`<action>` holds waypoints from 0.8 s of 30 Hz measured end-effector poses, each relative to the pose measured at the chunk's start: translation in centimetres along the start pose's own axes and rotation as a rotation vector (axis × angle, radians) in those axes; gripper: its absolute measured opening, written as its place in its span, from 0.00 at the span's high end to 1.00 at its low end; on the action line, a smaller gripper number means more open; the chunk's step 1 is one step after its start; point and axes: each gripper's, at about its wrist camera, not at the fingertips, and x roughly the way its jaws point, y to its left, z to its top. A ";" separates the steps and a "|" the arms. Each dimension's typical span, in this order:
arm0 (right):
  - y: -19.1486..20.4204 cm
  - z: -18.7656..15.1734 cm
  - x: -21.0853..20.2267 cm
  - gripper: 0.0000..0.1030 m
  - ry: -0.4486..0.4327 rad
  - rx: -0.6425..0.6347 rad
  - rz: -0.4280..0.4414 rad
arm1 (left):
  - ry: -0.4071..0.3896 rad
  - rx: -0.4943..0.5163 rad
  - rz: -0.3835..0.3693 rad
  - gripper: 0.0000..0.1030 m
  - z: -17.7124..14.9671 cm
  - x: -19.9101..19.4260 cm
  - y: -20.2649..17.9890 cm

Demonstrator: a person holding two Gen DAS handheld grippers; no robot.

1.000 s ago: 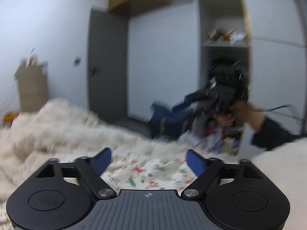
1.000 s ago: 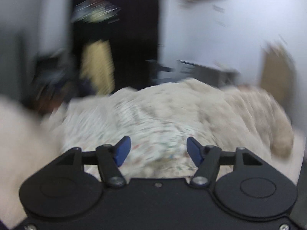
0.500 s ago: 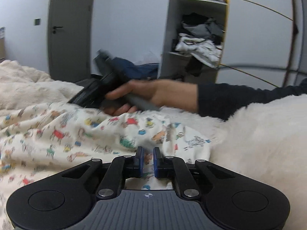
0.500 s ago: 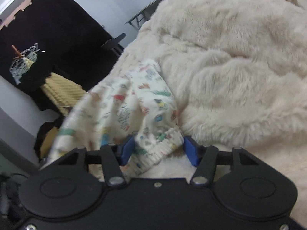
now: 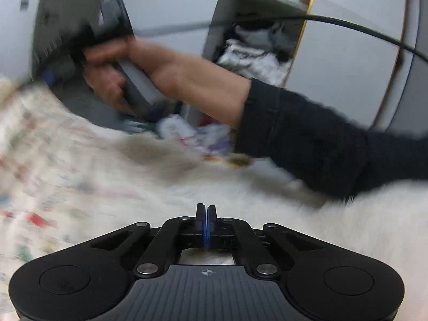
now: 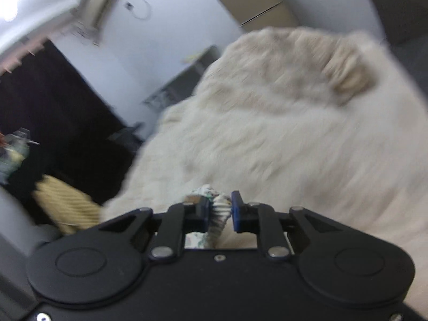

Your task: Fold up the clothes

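Garment (image 5: pixel 40 176) with small coloured prints, white ground, lies on the fluffy cream blanket (image 5: pixel 347 235), spread to the left of the left tongs (image 5: pixel 205 223) and blurred by motion. Left tongs clenched, blue pads pressed flat together, nothing visible between them; tips sit low over the blanket, garment edge off to their left, not touching as far as can be told.

Right tongs (image 6: pixel 218 208) clamped on a bunched, ribbed edge of the garment (image 6: pixel 218 210); fabric is squeezed between the two blue pads, a twisted strip of it runs down behind the fingers toward the tool body, and a small printed tuft pokes out ahead of the tips. Past that the blanket (image 6: pixel 281 139) fills the view ahead and right of these tongs, humped up at the far end.

Left wrist view: the person's hand (image 5: pixel 149 69) grips the grey handle of the right tool, up and to the left of the left tongs, raised off the blanket; dark sleeve (image 5: pixel 321 139) crosses from the right edge. A blurred corner of printed cloth rises toward that tool at far left. Black cable (image 5: pixel 361 29) arcs across the upper right. Behind the arm an open shelf (image 5: pixel 256 48) stuffed with clothes; small items on its top board, too blurred to name.

Right wrist view: dark curtain (image 6: pixel 58 123) ahead left of the tongs, yellow knit item (image 6: pixel 64 206) low on the left, tall cabinet (image 6: pixel 256 2) against the far wall.
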 end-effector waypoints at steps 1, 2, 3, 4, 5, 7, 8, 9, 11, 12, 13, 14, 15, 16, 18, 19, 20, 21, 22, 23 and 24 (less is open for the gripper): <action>-0.1 1.1 -0.1 0.86 -0.006 -0.020 -0.047 | 0.006 0.034 0.042 0.95 0.2 0.9 -0.4; 0.1 1.3 0.2 0.86 0.005 -0.055 -0.082 | 0.013 0.069 0.084 0.91 0.4 1.8 -0.7; 0.4 1.1 0.7 0.85 0.024 -0.097 -0.112 | 0.019 0.101 0.124 0.89 0.6 2.7 -1.0; 0.7 1.0 1.2 0.85 0.043 -0.140 -0.141 | 0.024 0.096 0.123 0.85 0.3 2.8 -1.0; 0.9 0.6 1.7 0.83 0.062 -0.157 -0.168 | 0.030 0.091 0.121 0.80 0.1 2.9 -1.0; 1.1 -0.4 2.9 0.73 0.099 -0.172 -0.219 | 0.020 0.087 0.153 0.70 -0.4 1.9 -1.5; 1.2 -0.9 2.8 0.70 0.116 -0.182 -0.224 | 0.005 0.088 0.185 0.58 -0.7 0.8 -1.9; 1.1 -1.4 2.1 0.61 0.114 -0.188 -0.230 | 0.000 0.095 0.206 0.50 -0.9 0.1 -2.2; 1.1 -2.6 0.0 0.47 0.097 -0.196 -0.233 | 0.025 0.211 0.379 0.44 -1.5 -2.5 -3.7; 1.1 -3.3 -1.3 0.46 0.090 -0.198 -0.219 | 0.051 0.251 0.422 0.43 -1.7 -2.6 -4.2; 1.2 -4.0 -2.6 0.46 0.084 -0.200 -0.205 | 0.078 0.291 0.464 0.43 -1.9 -2.8 -4.6; 1.3 -4.7 -3.9 0.46 0.077 -0.202 -0.191 | 0.106 0.331 0.506 0.43 -2.1 -2.9 -5.1; 1.3 -5.5 -5.2 0.42 0.071 -0.204 -0.177 | 0.150 0.378 0.526 0.42 -2.7 -3.0 -5.7; 1.4 -6.2 -6.5 0.41 0.064 -0.206 -0.163 | 0.160 0.402 0.543 0.42 -2.9 -2.7 -5.9; 1.5 -7.3 -8.4 0.40 0.051 -0.208 -0.143 | 0.180 0.450 0.578 0.41 -3.3 -2.2 -6.5; 1.8 -8.1 -9.5 0.40 0.041 -0.208 -0.124 | 0.190 0.475 0.596 0.41 -3.5 -1.9 -6.7; 2.1 -9.3 -10.9 0.40 0.029 -0.206 -0.097 | 0.198 0.501 0.623 0.41 -3.4 -0.8 -6.7; 2.4 -10.4 -12.2 0.40 0.017 -0.204 -0.071 | 0.205 0.527 0.650 0.41 -3.3 0.3 -6.6; 2.7 -11.6 -13.5 0.40 0.006 -0.207 -0.044 | 0.213 0.554 0.677 0.41 -3.2 1.3 -6.6; 2.9 -12.8 -14.6 0.40 0.002 -0.211 -0.018 | 0.224 0.582 0.690 0.53 -3.2 1.9 -6.3; 2.9 -13.5 -15.1 0.40 0.007 -0.206 0.005 | 0.234 0.610 0.705 0.66 -3.3 2.4 -6.1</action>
